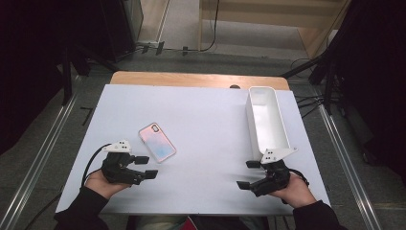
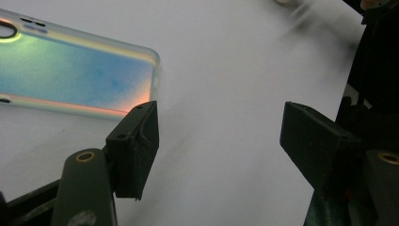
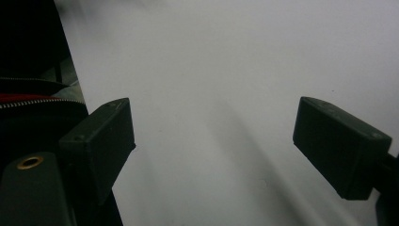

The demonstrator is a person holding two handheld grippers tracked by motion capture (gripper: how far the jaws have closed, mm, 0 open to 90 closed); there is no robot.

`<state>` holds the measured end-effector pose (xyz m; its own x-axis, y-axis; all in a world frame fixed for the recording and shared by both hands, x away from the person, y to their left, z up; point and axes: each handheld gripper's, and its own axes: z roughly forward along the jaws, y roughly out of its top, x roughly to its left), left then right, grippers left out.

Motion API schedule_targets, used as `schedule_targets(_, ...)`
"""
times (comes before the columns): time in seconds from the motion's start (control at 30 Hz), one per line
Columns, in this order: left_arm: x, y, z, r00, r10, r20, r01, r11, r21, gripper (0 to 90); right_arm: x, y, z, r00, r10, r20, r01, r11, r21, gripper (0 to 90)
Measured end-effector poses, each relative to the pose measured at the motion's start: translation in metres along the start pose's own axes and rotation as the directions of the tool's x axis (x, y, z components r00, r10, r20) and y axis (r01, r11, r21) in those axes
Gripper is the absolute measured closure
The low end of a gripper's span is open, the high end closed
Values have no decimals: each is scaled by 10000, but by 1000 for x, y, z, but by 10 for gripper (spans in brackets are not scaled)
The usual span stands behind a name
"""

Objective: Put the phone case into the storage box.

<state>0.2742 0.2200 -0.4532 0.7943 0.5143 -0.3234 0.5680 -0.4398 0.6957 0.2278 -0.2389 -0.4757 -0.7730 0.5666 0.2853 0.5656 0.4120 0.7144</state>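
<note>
At the left of the white table (image 1: 206, 120), the left gripper (image 1: 145, 166) rests low with its jaws spread wide and nothing between them — the phone (image 1: 157, 142), in its iridescent pink-blue case, lies flat just beyond them, apart from the pads. Farther right, the right gripper (image 1: 248, 174) sits near the table's front edge, jaws likewise apart over bare surface. Just behind it stands the long white bin (image 1: 268, 120).

One phone (image 1: 157, 142), one white bin (image 1: 266, 120), two hand-held grippers: left (image 1: 145, 166), right (image 1: 248, 174).
</note>
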Motion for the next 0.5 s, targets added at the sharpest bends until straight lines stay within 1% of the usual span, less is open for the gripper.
schedule_targets(0.37, 1, 0, -1, 10000, -84, 1, 84, 10000, 53, 285, 0, 0, -1, 10000, 36, -61, -36, 10000, -66, 118)
schedule_targets(0.5, 1, 0, -1, 9999, -136, -19, 136, 9999, 81, 285, 0, 0, -1, 10000, -22, -55, 22, 10000, -72, 118)
